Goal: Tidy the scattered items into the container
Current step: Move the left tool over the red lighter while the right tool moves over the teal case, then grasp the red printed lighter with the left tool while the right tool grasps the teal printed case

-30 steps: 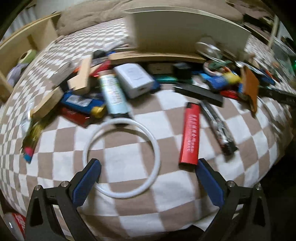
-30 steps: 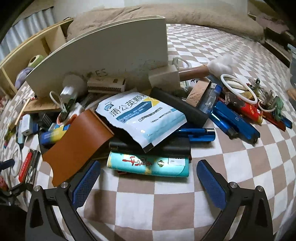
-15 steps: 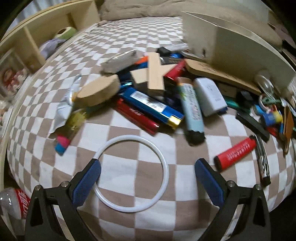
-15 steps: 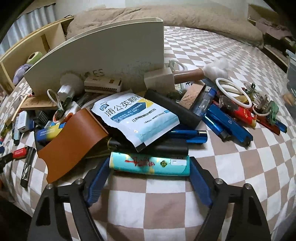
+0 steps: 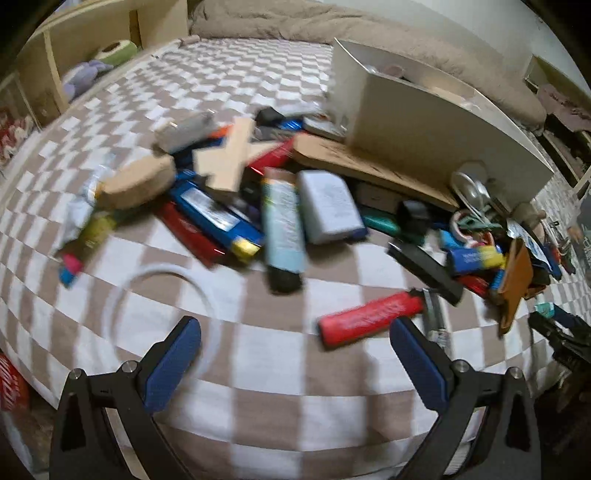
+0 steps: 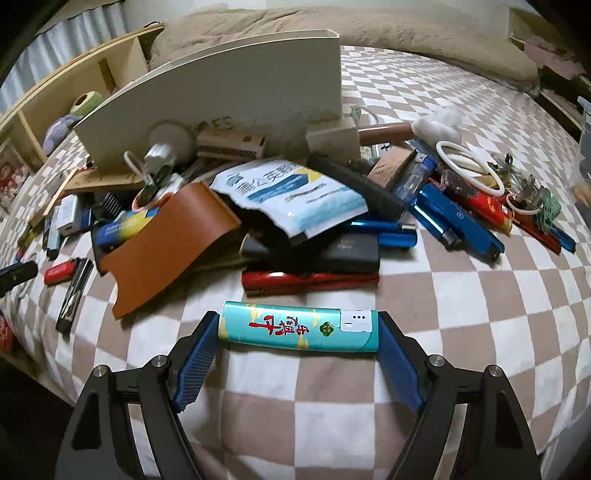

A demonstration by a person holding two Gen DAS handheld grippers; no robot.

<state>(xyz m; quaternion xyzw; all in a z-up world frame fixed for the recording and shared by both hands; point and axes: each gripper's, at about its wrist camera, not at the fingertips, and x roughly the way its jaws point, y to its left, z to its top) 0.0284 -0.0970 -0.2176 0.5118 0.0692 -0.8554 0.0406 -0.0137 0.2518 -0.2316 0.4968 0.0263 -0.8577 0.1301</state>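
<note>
- Your work surface is a bed under a brown-and-white checked cover, running to the frame edges in both views.
- A rumpled beige duvet lies bunched along the far end.
- On your left stands a wooden shelf unit; a green-and-white roll and a purple soft thing sit in its compartments.
- Low left, beside the bed edge, a red printed object shows, possibly a bottle label; the left view is too blurred to tell.
</note>
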